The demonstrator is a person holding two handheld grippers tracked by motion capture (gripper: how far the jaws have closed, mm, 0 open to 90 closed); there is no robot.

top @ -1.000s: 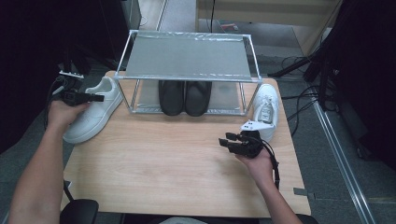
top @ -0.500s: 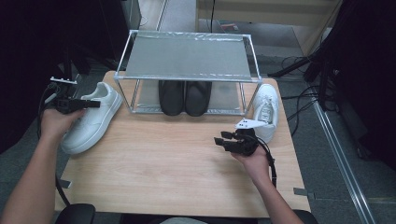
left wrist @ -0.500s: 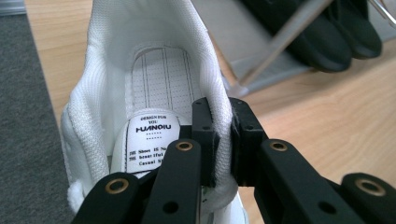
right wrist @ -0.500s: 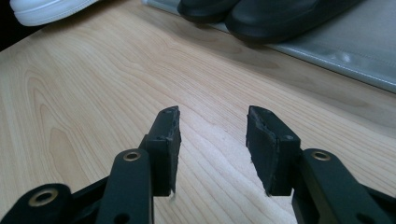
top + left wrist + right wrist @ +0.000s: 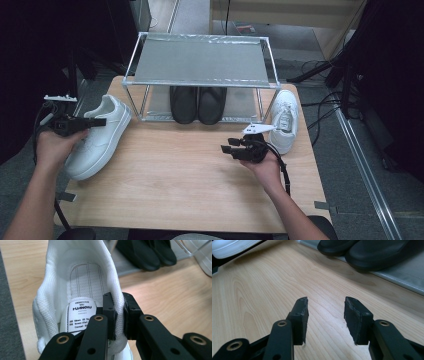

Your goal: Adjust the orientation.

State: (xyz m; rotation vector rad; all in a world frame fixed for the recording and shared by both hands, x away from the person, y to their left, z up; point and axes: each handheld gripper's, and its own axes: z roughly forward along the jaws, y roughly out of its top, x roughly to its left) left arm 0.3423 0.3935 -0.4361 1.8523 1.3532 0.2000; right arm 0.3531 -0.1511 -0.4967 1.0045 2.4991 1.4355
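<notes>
White low-top leather sneaker (image 5: pixel 97 137) lies at the left edge of the light wood table (image 5: pixel 185 180), toe toward the metal two-tier shoe rack (image 5: pixel 200 65) w/ a pair of black shoes (image 5: pixel 197 104) on its lower shelf. Second white sneaker (image 5: pixel 284 120) sits just right of the rack. Grey floor and dark cables around. Left claw (image 5: pixel 117 312) is clamped on the sneaker's heel collar, one pad inside, one outside. Right claw (image 5: pixel 325 315) is held over bare table, jaws apart, gripping nothing.

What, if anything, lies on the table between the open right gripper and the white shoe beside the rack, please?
Nothing visible: the right gripper hovers open over bare table, and the white shoe lies just beyond it.
</notes>
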